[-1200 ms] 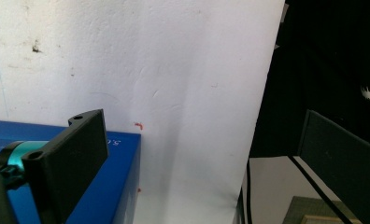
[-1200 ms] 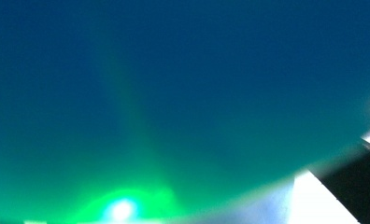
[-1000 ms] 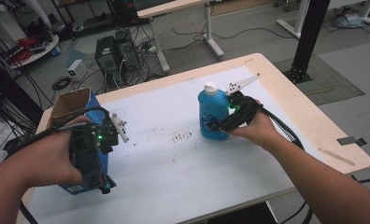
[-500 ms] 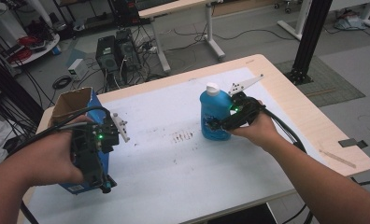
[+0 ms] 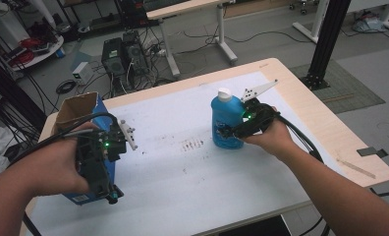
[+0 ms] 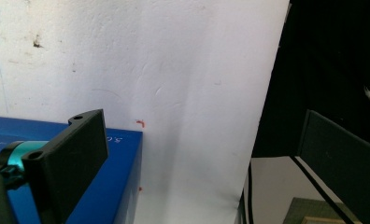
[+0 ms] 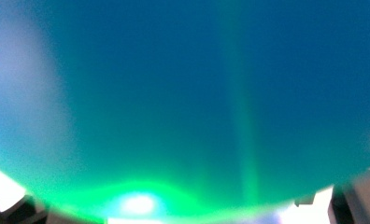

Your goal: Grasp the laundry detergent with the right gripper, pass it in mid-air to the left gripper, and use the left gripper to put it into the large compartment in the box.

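Here, nearest first:
Left forearm: enters at the lower left of the high view; cut off by the frame's edge.
Left hand [image 5: 55,167]: wraps the left gripper [image 5: 106,189] at lower left; the hand hides much of the gripper body.
Left gripper state: in the left gripper view the two black jaws stand wide apart with nothing between them; one jaw overlaps the blue box [image 6: 113,186] at lower left, the other is cut off at the right edge.
Blue box: stands at the left of the table, top flaps open, showing brown card inside [image 5: 77,108]; its lower part is hidden behind the left hand and gripper. Print on its side is too small to read.
White sheet [image 5: 182,167]: covers most of the table [image 5: 330,132]; carries dark smudges near the middle.
Right hand [image 5: 273,137]: holds the right gripper [image 5: 227,132] right of centre in the high view.
Right gripper state: jaws set on either side of the blue bottle [image 5: 226,120], low on its body, closed against it; the jaw tips are hard to make out.
Blue bottle: upright on the sheet, white cap [image 5: 225,93] on top. In the right gripper view its blue surface [image 7: 183,93] is blurred and lit green.
Far background: floor with cables and equipment, upper left; detail is unclear.
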A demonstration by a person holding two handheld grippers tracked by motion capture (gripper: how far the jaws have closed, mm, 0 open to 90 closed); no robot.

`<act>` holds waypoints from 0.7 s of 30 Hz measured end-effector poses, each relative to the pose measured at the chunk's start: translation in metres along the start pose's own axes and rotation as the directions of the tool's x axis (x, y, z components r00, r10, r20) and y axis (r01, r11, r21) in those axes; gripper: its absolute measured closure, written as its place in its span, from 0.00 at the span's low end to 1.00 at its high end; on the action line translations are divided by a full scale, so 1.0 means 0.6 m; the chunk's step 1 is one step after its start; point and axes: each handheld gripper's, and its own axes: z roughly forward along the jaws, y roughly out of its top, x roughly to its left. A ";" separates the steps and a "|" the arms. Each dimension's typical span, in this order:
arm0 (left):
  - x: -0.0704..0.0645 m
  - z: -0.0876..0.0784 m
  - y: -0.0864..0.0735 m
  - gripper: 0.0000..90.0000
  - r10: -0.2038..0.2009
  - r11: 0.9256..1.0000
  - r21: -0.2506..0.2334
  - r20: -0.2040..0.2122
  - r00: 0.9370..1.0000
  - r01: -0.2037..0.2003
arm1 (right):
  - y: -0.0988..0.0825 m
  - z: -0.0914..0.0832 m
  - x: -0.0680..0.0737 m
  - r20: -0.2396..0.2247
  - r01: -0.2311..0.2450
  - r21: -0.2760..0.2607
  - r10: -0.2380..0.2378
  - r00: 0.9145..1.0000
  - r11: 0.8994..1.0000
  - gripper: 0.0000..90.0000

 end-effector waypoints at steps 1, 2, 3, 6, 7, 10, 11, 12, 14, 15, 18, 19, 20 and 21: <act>0.001 0.000 -0.001 0.02 0.000 1.000 -0.001 0.000 1.000 0.000 | 0.000 0.000 0.000 -0.001 0.001 -0.004 -0.001 1.000 1.000 0.38; 0.001 0.000 -0.001 0.02 0.000 1.000 -0.001 0.000 1.000 0.000 | 0.000 0.000 0.000 -0.001 0.001 -0.004 -0.001 1.000 1.000 0.38; 0.001 0.000 -0.001 0.02 0.000 1.000 0.001 0.000 1.000 0.000 | 0.000 0.000 0.000 0.000 0.001 -0.006 -0.001 1.000 1.000 0.39; 0.002 0.000 -0.002 0.02 -0.001 1.000 0.003 0.000 1.000 0.001 | 0.000 0.000 -0.001 -0.003 0.002 -0.006 -0.002 1.000 1.000 0.41; 0.002 0.000 -0.003 0.02 -0.006 1.000 0.001 -0.001 1.000 0.006 | 0.000 0.000 -0.001 -0.006 0.002 -0.007 -0.002 1.000 1.000 0.41; 0.004 0.002 -0.004 0.02 -0.006 1.000 0.005 -0.001 1.000 0.006 | 0.000 0.000 -0.001 -0.006 0.002 -0.008 -0.002 1.000 1.000 0.42; 0.004 0.003 -0.004 0.02 -0.008 1.000 0.005 0.000 1.000 0.008 | 0.000 0.000 -0.001 -0.007 0.004 -0.008 -0.004 1.000 1.000 0.42; 0.005 0.004 -0.004 0.02 -0.006 1.000 0.008 0.002 1.000 0.006 | -0.001 0.000 -0.002 -0.006 0.004 -0.008 -0.004 1.000 1.000 0.42; 0.005 0.004 -0.003 0.02 -0.002 1.000 0.012 0.002 1.000 0.002 | -0.001 0.000 -0.002 -0.007 0.003 -0.009 -0.003 1.000 1.000 0.42; 0.005 0.004 -0.003 0.02 -0.006 1.000 0.008 0.001 1.000 0.006 | -0.001 0.000 -0.002 -0.006 0.005 -0.009 -0.005 1.000 1.000 0.42; 0.006 0.005 -0.003 0.02 -0.001 1.000 0.007 0.000 1.000 0.001 | -0.001 0.000 -0.001 -0.005 0.009 -0.010 -0.009 1.000 1.000 0.43; 0.005 0.005 -0.003 0.02 -0.003 1.000 0.006 0.000 1.000 0.003 | -0.001 0.000 -0.001 -0.003 0.008 -0.012 -0.008 1.000 1.000 0.43; 0.005 0.005 -0.003 0.02 -0.007 1.000 0.005 0.001 1.000 0.007 | -0.001 0.000 0.000 -0.001 0.015 -0.012 -0.015 1.000 1.000 0.44; 0.005 0.005 -0.004 0.02 -0.005 1.000 0.007 0.001 1.000 0.005 | -0.001 0.000 0.001 0.003 0.031 -0.013 -0.031 1.000 0.999 0.45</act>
